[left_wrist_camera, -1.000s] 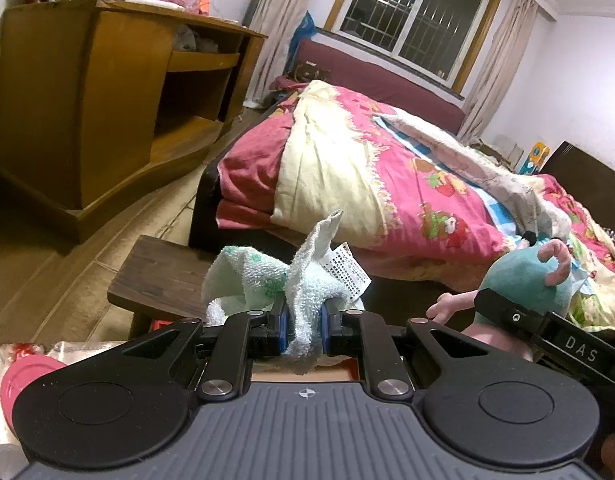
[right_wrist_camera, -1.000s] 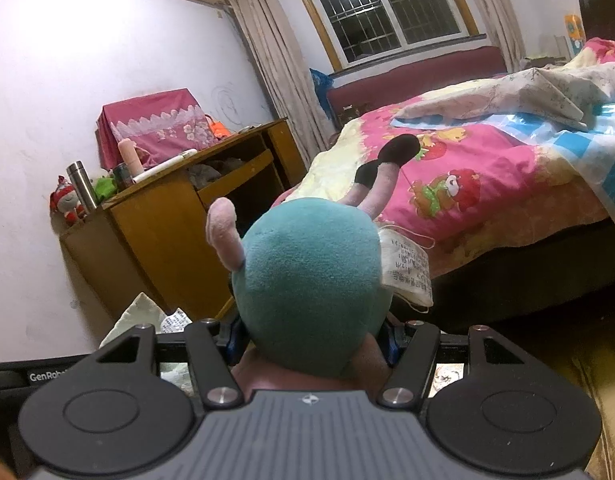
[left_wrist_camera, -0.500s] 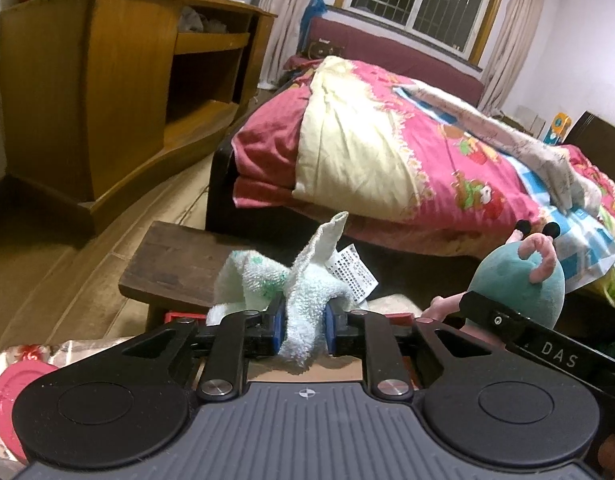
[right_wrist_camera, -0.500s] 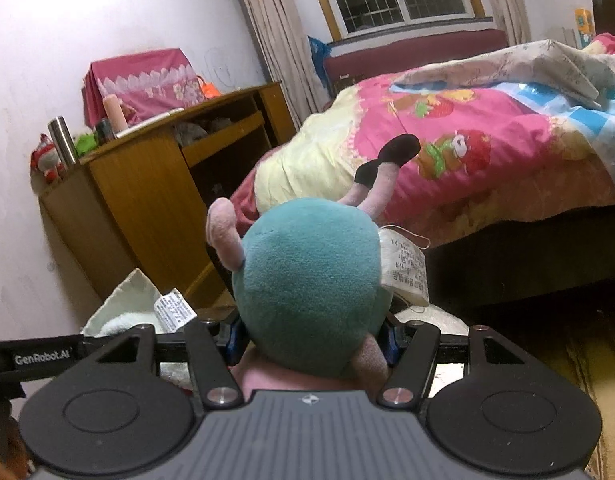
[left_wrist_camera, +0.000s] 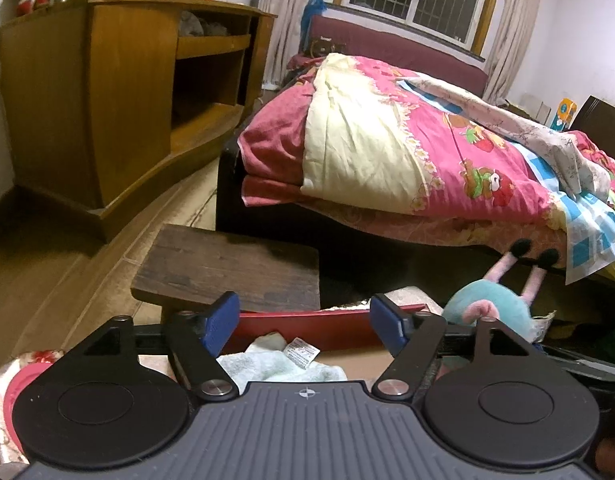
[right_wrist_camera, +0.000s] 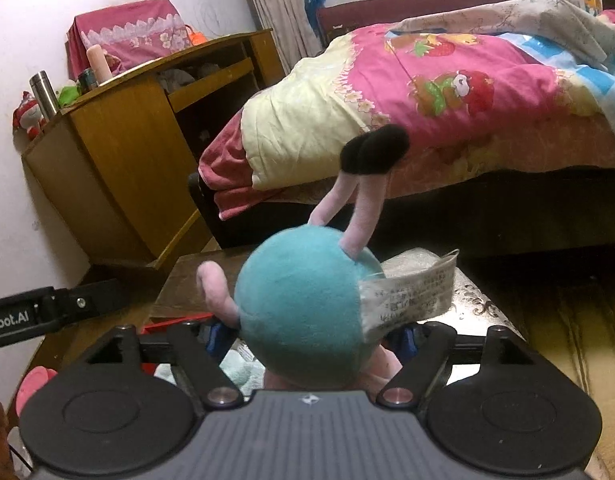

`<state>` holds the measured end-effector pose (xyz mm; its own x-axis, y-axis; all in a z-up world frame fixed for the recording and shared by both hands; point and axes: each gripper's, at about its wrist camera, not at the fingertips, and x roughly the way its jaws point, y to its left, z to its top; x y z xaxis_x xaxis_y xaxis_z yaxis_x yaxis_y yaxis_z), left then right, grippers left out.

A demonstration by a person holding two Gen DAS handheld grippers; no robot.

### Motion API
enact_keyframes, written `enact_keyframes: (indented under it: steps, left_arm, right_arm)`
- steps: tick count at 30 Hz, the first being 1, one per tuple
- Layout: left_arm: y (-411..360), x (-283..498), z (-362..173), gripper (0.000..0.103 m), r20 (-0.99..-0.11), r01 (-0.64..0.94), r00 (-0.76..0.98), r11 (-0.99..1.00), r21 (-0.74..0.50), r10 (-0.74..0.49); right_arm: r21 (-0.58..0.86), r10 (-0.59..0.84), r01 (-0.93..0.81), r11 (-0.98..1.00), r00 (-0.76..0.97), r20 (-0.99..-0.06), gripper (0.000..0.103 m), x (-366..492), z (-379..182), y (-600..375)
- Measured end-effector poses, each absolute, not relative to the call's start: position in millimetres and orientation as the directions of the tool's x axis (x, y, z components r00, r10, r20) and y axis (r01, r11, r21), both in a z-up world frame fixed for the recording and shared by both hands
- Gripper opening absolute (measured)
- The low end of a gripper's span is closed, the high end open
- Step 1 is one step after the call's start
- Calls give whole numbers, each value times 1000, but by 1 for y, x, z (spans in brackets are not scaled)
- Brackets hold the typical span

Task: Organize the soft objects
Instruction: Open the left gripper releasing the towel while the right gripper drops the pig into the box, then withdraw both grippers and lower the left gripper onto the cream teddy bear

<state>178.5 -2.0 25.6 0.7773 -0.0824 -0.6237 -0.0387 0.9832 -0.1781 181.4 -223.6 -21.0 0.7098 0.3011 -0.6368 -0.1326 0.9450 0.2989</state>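
- My left gripper (left_wrist_camera: 305, 322) has let go: the jaws that pinched the towel (left_wrist_camera: 279, 364) a moment ago now stand wide apart with nothing between them.
- The towel has dropped just below the fingertips, at 6 o'clock from them, and lies in the box (left_wrist_camera: 307, 326) with its tag up. I judge that item is placed.
- My right gripper (right_wrist_camera: 309, 338) stays clenched on the plush (right_wrist_camera: 303, 304), whose legs point to 12 o'clock.
- From the left view the plush hangs at 3 o'clock, just past the box's red rim, so it likely goes in next.
- Beyond, at 12 o'clock, stand the stool (left_wrist_camera: 231, 266) and the bed (left_wrist_camera: 407, 160).
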Motion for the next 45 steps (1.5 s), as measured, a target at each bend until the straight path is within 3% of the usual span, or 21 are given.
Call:
enact_keyframes:
  steps: [15,23,45]
  left_arm:
    - [-4,164,41,78,-593,-19,799,982,-188,-99]
    - [2,157,56,79,-551,-17,826,973,-229,-116]
    - [13,94,12,78,-678,-19,725,980,-197,-122]
  right_arm:
    - [325,303,-128,937,760,-574,56,169,1,-232]
    - [387,359,-173,906,797,-485,62,164,17,-234]
    - [305,319,-156,940,722,-615,62,107,-11,-245]
